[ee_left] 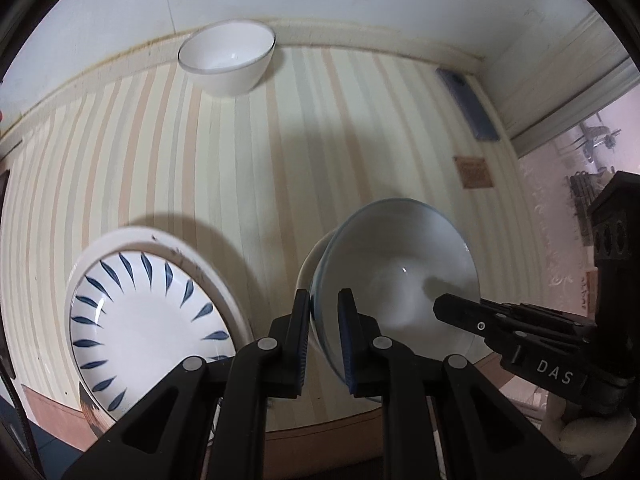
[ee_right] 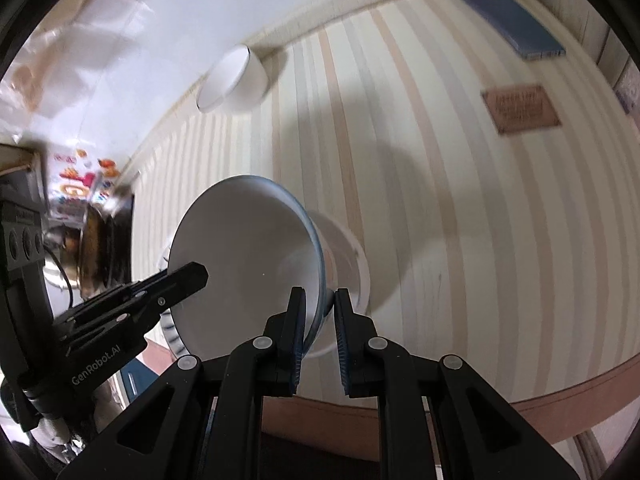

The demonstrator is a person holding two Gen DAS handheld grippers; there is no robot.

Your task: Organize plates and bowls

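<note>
A blue-rimmed white bowl [ee_left: 400, 264] is held tilted above the striped table by both grippers. My left gripper [ee_left: 324, 300] is shut on its left rim. My right gripper [ee_right: 319, 300] is shut on its opposite rim; its finger [ee_left: 460, 312] shows inside the bowl in the left wrist view. The bowl [ee_right: 248, 256] also fills the middle of the right wrist view, with another white dish [ee_right: 348, 264] under it. A white plate with blue leaf marks [ee_left: 152, 320] lies at the front left. A plain white bowl [ee_left: 228, 58] stands at the far edge by the wall.
A blue phone [ee_left: 468, 104] and a brown card [ee_left: 474, 172] lie at the table's right side. The table's front edge [ee_left: 320, 428] curves just below the grippers. Cluttered items [ee_right: 88, 216] stand to the left in the right wrist view.
</note>
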